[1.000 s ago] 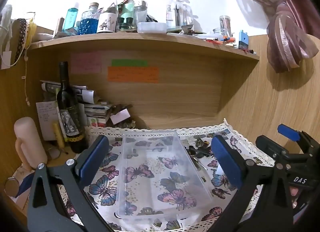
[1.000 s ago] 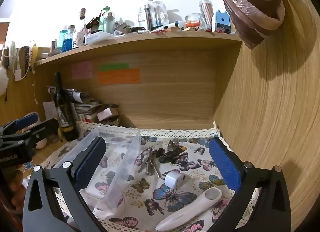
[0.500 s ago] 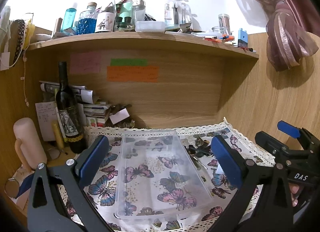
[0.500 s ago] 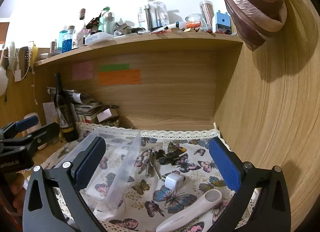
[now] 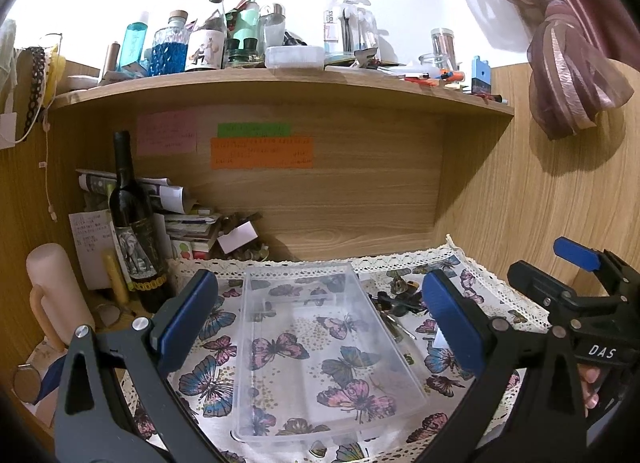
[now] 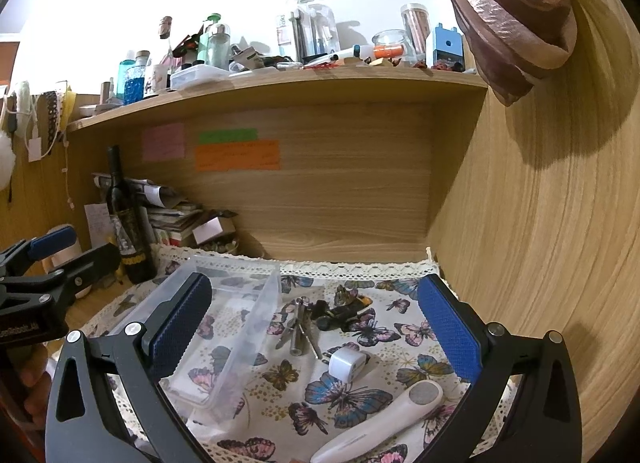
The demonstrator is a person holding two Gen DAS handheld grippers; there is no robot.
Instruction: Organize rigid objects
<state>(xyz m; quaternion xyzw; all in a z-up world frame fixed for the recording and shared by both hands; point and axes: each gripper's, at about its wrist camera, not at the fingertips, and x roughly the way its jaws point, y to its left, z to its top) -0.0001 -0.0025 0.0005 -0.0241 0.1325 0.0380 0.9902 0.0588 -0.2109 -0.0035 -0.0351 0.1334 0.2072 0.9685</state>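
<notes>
A: What covers the table point(image 6: 86, 313)?

B: A butterfly-print cloth point(image 6: 348, 391) with a lace edge; bare wood shows only at the left.

A: And on the cloth?

B: A clear plastic tray point(image 5: 320, 347) on the left half. To its right, a cluster of small metal tools point(image 6: 300, 329), a dark little object point(image 6: 340, 309) just behind them, a white charger cube point(image 6: 347, 363) and a long white handheld device point(image 6: 380, 421) nearest the front edge.

A: Off the cloth?

B: A dark wine bottle point(image 5: 134, 231) stands upright at the back left, beside a stack of papers and books point(image 5: 192, 229).
</notes>
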